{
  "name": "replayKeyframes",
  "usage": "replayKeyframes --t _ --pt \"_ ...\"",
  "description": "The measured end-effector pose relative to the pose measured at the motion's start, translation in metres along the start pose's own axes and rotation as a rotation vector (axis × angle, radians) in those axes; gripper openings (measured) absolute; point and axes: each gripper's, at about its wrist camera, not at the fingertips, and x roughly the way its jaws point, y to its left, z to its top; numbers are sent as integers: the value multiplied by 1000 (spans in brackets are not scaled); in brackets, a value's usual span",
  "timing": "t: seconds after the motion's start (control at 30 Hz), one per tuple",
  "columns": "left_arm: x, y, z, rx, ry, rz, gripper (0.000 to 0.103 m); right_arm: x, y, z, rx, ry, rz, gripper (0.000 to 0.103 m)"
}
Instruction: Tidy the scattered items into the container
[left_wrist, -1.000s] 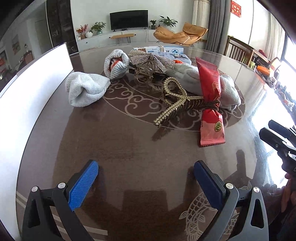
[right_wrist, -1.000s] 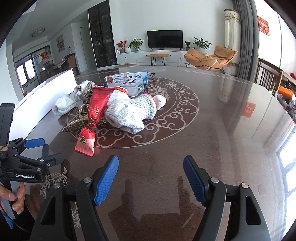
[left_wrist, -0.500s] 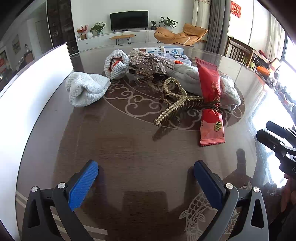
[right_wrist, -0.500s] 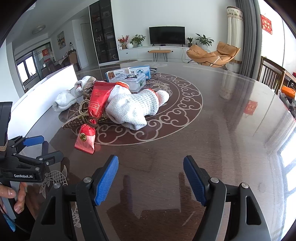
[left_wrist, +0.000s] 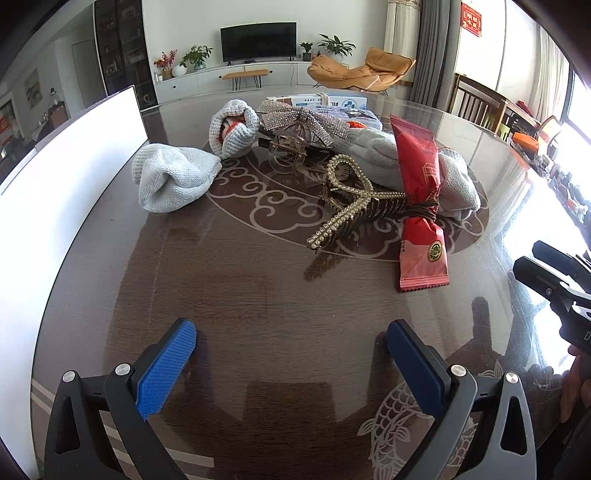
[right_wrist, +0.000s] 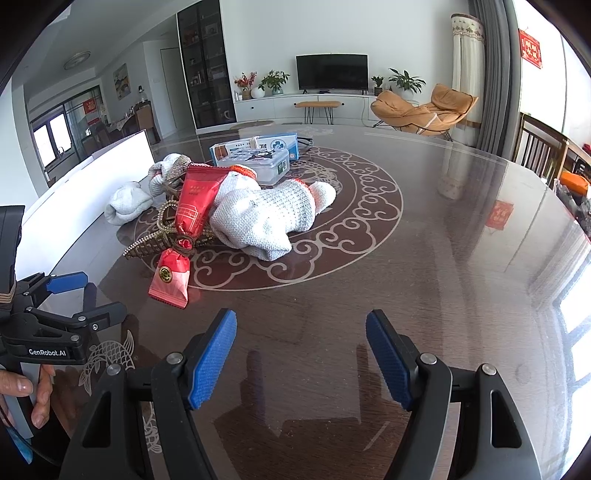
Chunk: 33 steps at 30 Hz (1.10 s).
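Note:
Scattered items lie on the dark round table (left_wrist: 258, 295). A red snack packet (left_wrist: 419, 206) (right_wrist: 184, 236) rests across a pearl hair claw (left_wrist: 347, 199) and a big grey knit piece (left_wrist: 388, 158) (right_wrist: 266, 218). Behind them are a rhinestone bow clip (left_wrist: 303, 118), a rolled knit piece with orange inside (left_wrist: 234, 127) and a folded grey knit piece (left_wrist: 173, 177). The white container wall (left_wrist: 55, 184) (right_wrist: 85, 184) stands at the left. My left gripper (left_wrist: 290, 343) (right_wrist: 96, 295) and right gripper (right_wrist: 301, 332) (left_wrist: 554, 273) hover open over bare table, short of the pile, holding nothing.
A clear plastic box (right_wrist: 258, 166) and a blue-white carton (right_wrist: 258, 144) sit behind the pile. A person's fingers (right_wrist: 22, 391) hold the left gripper's handle. Chairs (left_wrist: 476, 99) stand at the table's far right edge. Bare table lies right of the pile.

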Motion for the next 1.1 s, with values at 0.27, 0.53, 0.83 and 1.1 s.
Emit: replayKeyframes --t 0.27,0.53,0.83,1.1 --pt "1 0 0 1 -1 -1 103 0 0 0 0 0 -1 74" --pt "1 0 -1 2 -1 -1 103 0 0 0 0 -1 0 74" --pt "2 0 -1 2 -2 -2 103 0 0 0 0 -1 0 74" --pt "3 1 -1 3 -2 -2 103 0 0 0 0 -2 0 74"
